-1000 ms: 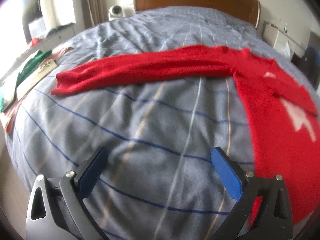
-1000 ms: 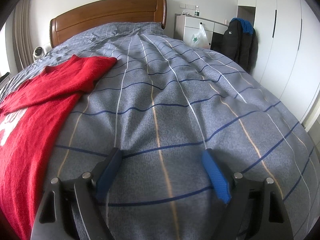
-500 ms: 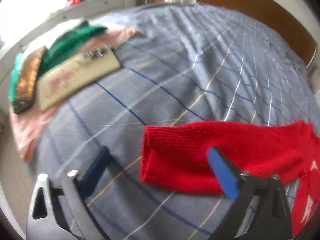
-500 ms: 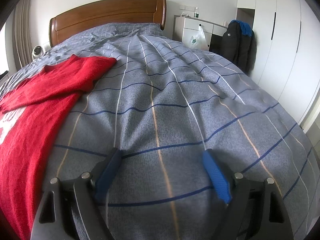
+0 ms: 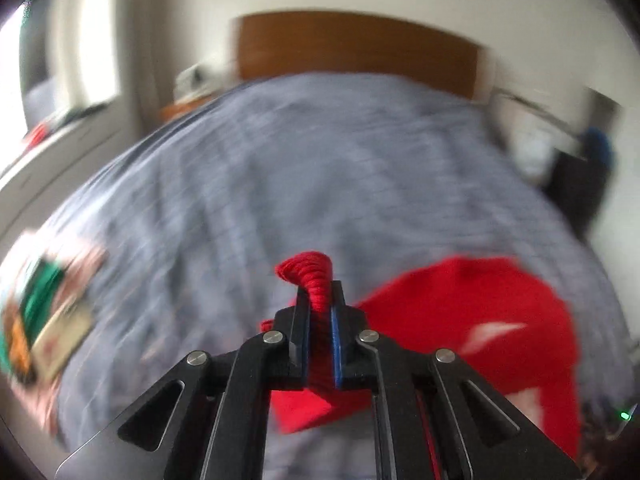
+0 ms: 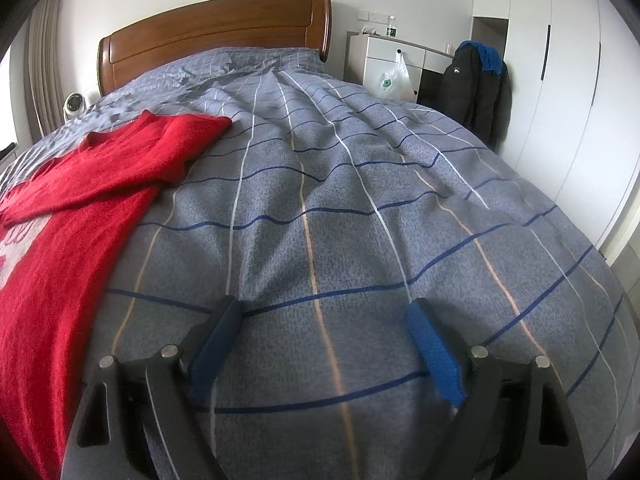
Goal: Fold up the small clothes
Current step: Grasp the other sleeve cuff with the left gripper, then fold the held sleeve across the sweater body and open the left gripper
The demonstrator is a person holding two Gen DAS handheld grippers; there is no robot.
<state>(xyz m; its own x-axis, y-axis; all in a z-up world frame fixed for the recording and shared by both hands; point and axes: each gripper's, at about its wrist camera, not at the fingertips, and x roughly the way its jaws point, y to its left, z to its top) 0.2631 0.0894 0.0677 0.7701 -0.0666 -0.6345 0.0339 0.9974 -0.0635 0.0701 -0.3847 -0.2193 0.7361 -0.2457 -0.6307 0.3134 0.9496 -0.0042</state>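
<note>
The bed [image 6: 360, 200] with its grey-blue checked cover fills both views, wooden headboard [image 6: 216, 36] up at 12 o'clock, and the red sweater [image 6: 60, 220] lies flat on the cover out at 9 o'clock in the right wrist view, one sleeve folded across near the collar. In the blurry left wrist view the left gripper [image 5: 320, 300] has its fingers pinched tight on a bunched bit of the sweater's knit, which pokes out above the tips, with the body of the sweater at 4 o'clock and a small pile of clothes [image 5: 40, 320] at 9 o'clock. The right gripper [image 6: 326, 312] sits at 6 o'clock, just over the bare cover, fingers spread wide with nothing between them.
</note>
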